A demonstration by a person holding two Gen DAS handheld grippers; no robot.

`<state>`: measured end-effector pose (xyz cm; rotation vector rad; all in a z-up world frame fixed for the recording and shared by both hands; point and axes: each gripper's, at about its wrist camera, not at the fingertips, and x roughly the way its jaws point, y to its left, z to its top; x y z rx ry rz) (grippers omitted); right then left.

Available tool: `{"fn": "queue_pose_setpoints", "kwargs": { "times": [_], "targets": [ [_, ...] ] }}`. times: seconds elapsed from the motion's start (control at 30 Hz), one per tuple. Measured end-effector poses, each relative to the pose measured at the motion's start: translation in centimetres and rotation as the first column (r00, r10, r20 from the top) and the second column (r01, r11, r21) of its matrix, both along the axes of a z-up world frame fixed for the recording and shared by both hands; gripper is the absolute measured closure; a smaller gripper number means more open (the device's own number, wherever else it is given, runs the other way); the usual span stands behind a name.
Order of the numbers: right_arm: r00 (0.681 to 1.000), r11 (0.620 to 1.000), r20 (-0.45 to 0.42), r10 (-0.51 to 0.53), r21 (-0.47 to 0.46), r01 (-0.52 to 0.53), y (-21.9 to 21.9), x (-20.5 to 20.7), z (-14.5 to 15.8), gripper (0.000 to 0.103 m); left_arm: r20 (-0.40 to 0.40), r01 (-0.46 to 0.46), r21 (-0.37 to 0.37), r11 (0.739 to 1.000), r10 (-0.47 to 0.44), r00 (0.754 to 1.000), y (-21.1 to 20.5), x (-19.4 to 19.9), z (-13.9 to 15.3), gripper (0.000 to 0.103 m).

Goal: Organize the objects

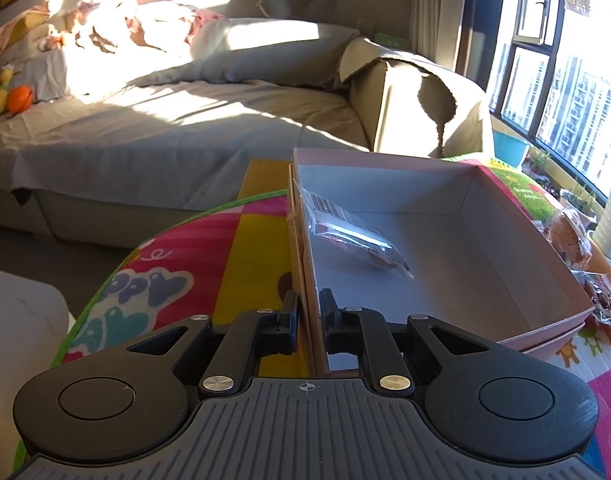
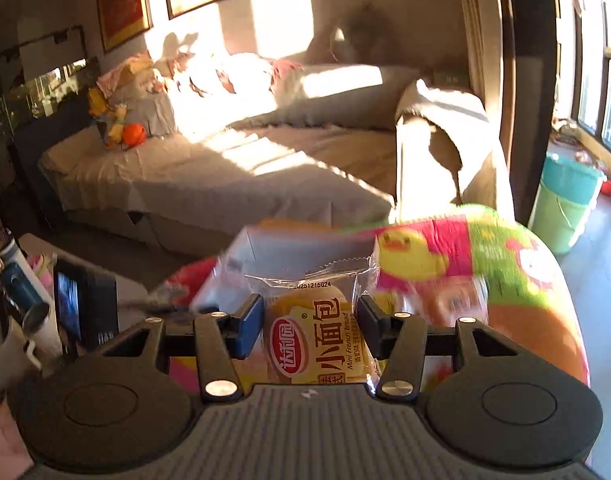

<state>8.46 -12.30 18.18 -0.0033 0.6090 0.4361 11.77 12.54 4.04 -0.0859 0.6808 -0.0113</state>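
The left gripper (image 1: 308, 309) is pinched tight on the near-left wall of the pink box (image 1: 445, 240), where a wrapped snack (image 1: 353, 236) lies just ahead. The right gripper (image 2: 309, 322) clamps a packaged mini bread (image 2: 317, 344) between its fingers, above the colourful mat (image 2: 445, 256).

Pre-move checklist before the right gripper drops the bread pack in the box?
1. Right gripper gripping the yellow wrapped mini bread pack: ok, pads press both sides.
2. Left gripper clamped on the near wall of the open pink cardboard box: ok.
3. Free floor inside box: ok, only one clear-wrapped snack packet at its left side.
4. Bread pack clear of the colourful cartoon play mat: ok, lifted.
5. Box position relative to right gripper: cannot tell, view blurred.
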Motion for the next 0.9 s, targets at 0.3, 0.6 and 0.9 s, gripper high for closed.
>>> {"fn": "queue_pose_setpoints", "kwargs": {
  "times": [0.3,0.6,0.9],
  "targets": [
    [1.000,0.996,0.008,0.001,0.086,-0.002,4.8,6.4,-0.8,0.035,-0.004,-0.001,0.000,1.000,0.001,1.000,0.0,-0.1,0.1,0.089],
    [0.990,0.986,-0.038,-0.139,-0.094,0.135,-2.0,3.2,-7.3,0.024,-0.004,-0.004,0.002,1.000,0.004,1.000,-0.1,-0.1,0.1,0.089],
    [0.943,0.947,-0.153,-0.295,-0.175,0.267,-8.1,1.3,-12.9,0.016,-0.008,-0.003,0.006,1.000,0.003,1.000,-0.2,-0.1,0.1,0.090]
  ]
}}
